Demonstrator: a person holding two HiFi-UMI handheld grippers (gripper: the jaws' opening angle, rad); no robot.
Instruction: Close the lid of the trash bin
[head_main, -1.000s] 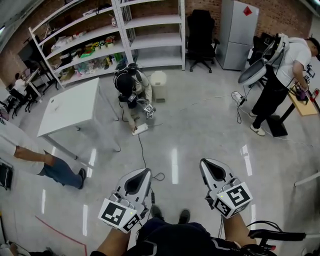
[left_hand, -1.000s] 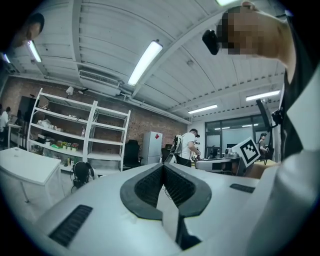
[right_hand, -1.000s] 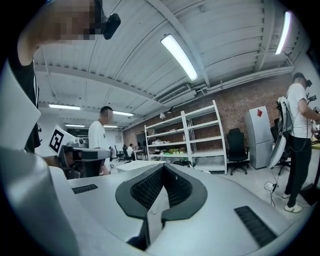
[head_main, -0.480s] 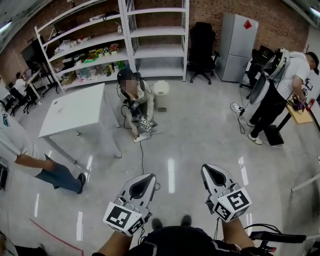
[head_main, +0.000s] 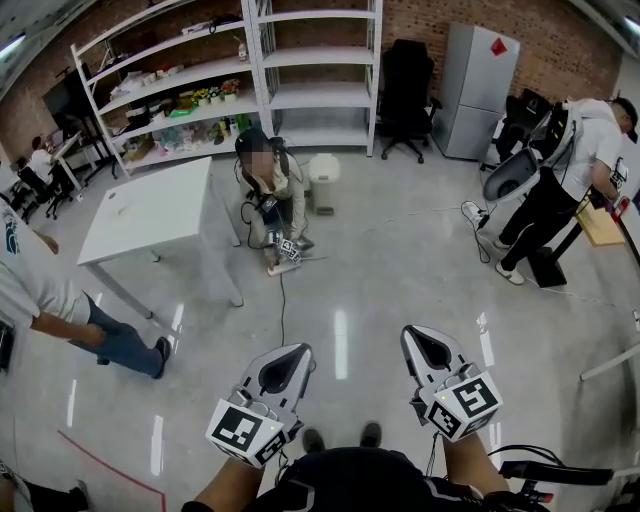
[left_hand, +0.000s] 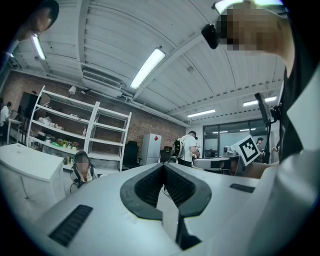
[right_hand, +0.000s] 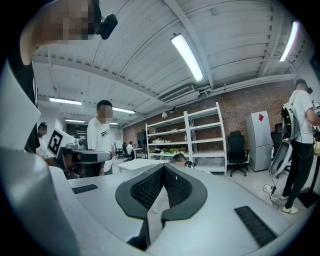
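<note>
Head view looks from above the left gripper (head_main: 295, 350) and right gripper (head_main: 412, 332), steeply down and forward, with the white shelving (head_main: 310, 70) far ahead. Each gripper view sits low, close behind its own jaws, facing that shelving and tilted toward the ceiling (left_hand: 190, 75). All three views share the shelving and the refrigerator (head_main: 478, 70) beside it.

Left tongs (left_hand: 163, 166); right tongs (right_hand: 163, 166); both closed

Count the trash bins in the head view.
1: the white trash bin stands on the floor beside the crouching person, before the shelves. Others could be hidden behind furniture.
</note>
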